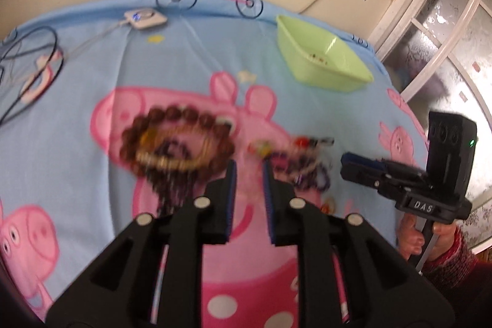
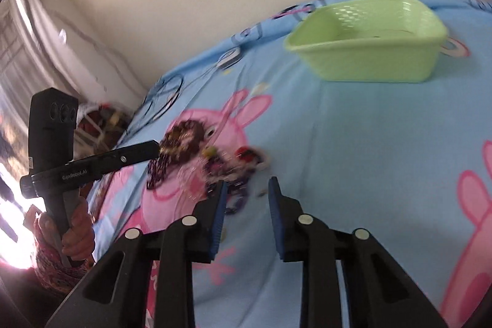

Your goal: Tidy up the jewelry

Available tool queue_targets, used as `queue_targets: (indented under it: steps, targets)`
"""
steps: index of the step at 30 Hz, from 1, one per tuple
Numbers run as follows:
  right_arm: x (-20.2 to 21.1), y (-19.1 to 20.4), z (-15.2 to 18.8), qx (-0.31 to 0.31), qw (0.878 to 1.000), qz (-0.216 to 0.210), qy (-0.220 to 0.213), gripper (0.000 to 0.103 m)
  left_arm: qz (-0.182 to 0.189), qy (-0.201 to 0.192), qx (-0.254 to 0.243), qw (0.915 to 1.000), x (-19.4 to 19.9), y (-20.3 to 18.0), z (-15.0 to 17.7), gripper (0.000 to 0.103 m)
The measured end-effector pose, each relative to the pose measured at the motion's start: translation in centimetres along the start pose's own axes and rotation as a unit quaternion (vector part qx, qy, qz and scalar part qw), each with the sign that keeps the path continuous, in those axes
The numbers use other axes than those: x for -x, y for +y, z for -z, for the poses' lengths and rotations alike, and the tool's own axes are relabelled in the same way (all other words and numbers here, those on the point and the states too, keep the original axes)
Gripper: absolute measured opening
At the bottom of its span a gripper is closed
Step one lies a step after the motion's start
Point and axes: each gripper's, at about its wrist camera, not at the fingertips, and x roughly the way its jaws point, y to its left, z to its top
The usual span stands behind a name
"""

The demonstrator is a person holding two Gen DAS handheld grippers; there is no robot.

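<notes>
Approach step, by my read: nothing lifted yet. The brown bead bracelet (image 1: 172,140) and a tangle of small pieces (image 1: 304,165) lie side by side on the blue cartoon blanket (image 1: 77,119). My left tongs (image 1: 249,166) stand narrowly apart and my right tongs (image 2: 248,183) a bit wider, both holding nothing. Next I need 1 clean pinch, then a carry to the green basket (image 1: 319,60), well apart.

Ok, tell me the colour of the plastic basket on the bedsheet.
Light green basket, clearest in the right wrist view.
</notes>
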Motion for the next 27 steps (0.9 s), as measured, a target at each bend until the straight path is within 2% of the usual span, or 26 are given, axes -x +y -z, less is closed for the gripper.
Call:
queue_targets:
  steps: [3, 6, 9, 12, 14, 15, 16, 18, 23, 24, 25, 26, 27]
  targets:
    - [-0.2, 2.6, 0.0, 0.054, 0.998, 0.015, 0.002, 0.003, 0.011, 0.003, 0.004, 0.9999, 0.1, 0.3, 1.3, 0.016]
    - [-1.8, 5.0, -0.1, 0.122, 0.991, 0.043, 0.019, 0.004, 0.011, 0.007, 0.005, 0.9999, -0.1, 0.5, 2.0, 0.016]
    - [-3.5, 6.6, 0.3, 0.19, 0.977, 0.093, 0.039, 0.005, 0.016, 0.014, 0.005, 0.9998, -0.4, 0.9, 2.7, 0.016]
    - [-4.8, 6.6, 0.3, 0.22, 0.967, 0.126, 0.038, 0.005, 0.016, 0.018, -0.002, 0.9997, -0.5, 0.7, 3.3, 0.016]
    - [-4.9, 6.5, 0.3, 0.225, 0.965, 0.127, 0.041, 0.005, 0.019, 0.02, -0.006, 0.9996, -0.7, 0.5, 3.4, 0.016]
    - [-4.7, 6.4, 0.2, 0.223, 0.966, 0.125, 0.041, 0.0, 0.02, 0.021, -0.007, 0.9996, -0.8, 0.5, 3.4, 0.016]
    - [-4.5, 6.3, 0.1, 0.218, 0.968, 0.119, 0.039, 0.0, 0.021, 0.023, -0.007, 0.9995, -0.9, 0.4, 3.4, 0.016]
    - [-3.6, 5.8, -0.3, 0.185, 0.979, 0.08, 0.038, 0.0, 0.024, 0.025, -0.007, 0.9994, -1.1, 0.3, 3.3, 0.016]
    - [-1.6, 5.7, -2.0, 0.143, 0.988, 0.053, 0.005, 0.0, 0.022, 0.018, -0.015, 0.9995, -1.3, -0.3, 2.9, 0.016]
    - [-1.2, 5.8, -2.4, 0.141, 0.989, 0.05, -0.004, 0.0, 0.02, 0.017, -0.017, 0.9995, -1.3, -0.4, 2.8, 0.018]
    - [-0.9, 6.0, -2.5, 0.145, 0.988, 0.052, -0.008, 0.0, 0.014, 0.016, -0.022, 0.9995, -1.3, -0.6, 2.8, 0.031]
    - [-0.8, 6.2, -2.7, 0.148, 0.987, 0.054, -0.011, 0.0, 0.007, 0.012, -0.024, 0.9996, -1.3, -0.7, 2.7, 0.05]
    - [-0.6, 6.3, -2.8, 0.146, 0.988, 0.05, -0.013, 0.0, 0.005, 0.01, -0.024, 0.9997, -1.3, -0.7, 2.7, 0.055]
